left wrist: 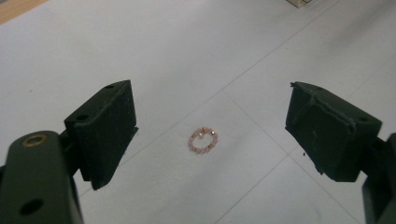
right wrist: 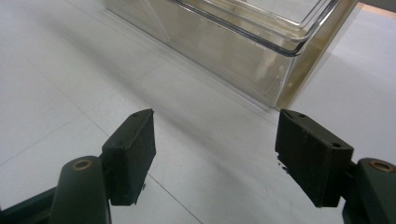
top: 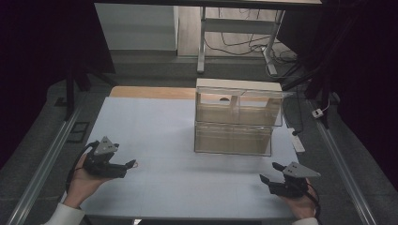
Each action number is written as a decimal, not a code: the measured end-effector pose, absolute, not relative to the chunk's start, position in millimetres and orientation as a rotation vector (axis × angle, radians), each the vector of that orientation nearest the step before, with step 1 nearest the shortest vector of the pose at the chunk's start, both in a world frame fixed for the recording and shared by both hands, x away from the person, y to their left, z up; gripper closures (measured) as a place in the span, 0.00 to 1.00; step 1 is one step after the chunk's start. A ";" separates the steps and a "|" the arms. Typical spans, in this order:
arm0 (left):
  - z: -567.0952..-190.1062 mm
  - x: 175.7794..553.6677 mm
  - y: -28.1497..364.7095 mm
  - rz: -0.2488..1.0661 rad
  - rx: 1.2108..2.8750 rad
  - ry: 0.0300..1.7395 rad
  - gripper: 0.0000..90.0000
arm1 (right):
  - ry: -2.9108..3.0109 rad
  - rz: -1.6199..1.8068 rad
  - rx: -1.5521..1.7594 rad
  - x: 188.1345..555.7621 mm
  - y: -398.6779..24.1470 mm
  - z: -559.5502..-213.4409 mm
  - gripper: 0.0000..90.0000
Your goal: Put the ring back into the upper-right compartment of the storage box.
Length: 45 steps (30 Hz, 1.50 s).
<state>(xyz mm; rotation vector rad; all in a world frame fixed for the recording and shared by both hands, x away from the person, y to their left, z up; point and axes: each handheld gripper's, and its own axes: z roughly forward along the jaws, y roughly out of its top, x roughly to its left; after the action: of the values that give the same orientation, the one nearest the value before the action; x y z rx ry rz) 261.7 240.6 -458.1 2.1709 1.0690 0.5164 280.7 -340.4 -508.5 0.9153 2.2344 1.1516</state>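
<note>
Nearest the person, both forearms enter from the bottom edge of the high view, each hand holding one gripper low over the white table (top: 155,131).

Left gripper (top: 126,165): held in the left hand (top: 84,180) at the near left of the table, jaws pointing toward the table centre. In the left gripper view the jaws stand wide apart and hold nothing. A small ring (left wrist: 203,141) of pink beads with a few gold ones lies flat on the table between and just ahead of the jaws, touching neither. In the high view the ring (top: 133,164) appears as a small loop just beside the jaw tips.

Right gripper (top: 269,174): held in the right hand (top: 300,204) at the near right of the table, jaws pointing toward the centre. In the right gripper view the jaws stand wide apart and hold nothing, with bare table between them.

Farther back, right of centre, stands a clear box (top: 234,119) with two stacked tiers, the upper tier split by a divider. Its contents cannot be made out. The right gripper view shows the box's lower corner (right wrist: 261,60) near the jaws but apart from them.

Beyond the table edge lie grey floor, metal table legs (top: 202,47) and loose cables (top: 244,44).
</note>
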 end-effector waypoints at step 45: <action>-481.2 332.3 237.1 0.366 2.367 1.164 0.20 | 2.261 1.099 0.917 281.1 -341.1 -513.4 0.33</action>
<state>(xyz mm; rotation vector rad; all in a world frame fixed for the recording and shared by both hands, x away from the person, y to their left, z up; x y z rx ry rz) 332.3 237.1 -481.2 2.3667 1.1644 0.3664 281.1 -341.1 -513.4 0.9169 2.2613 1.0994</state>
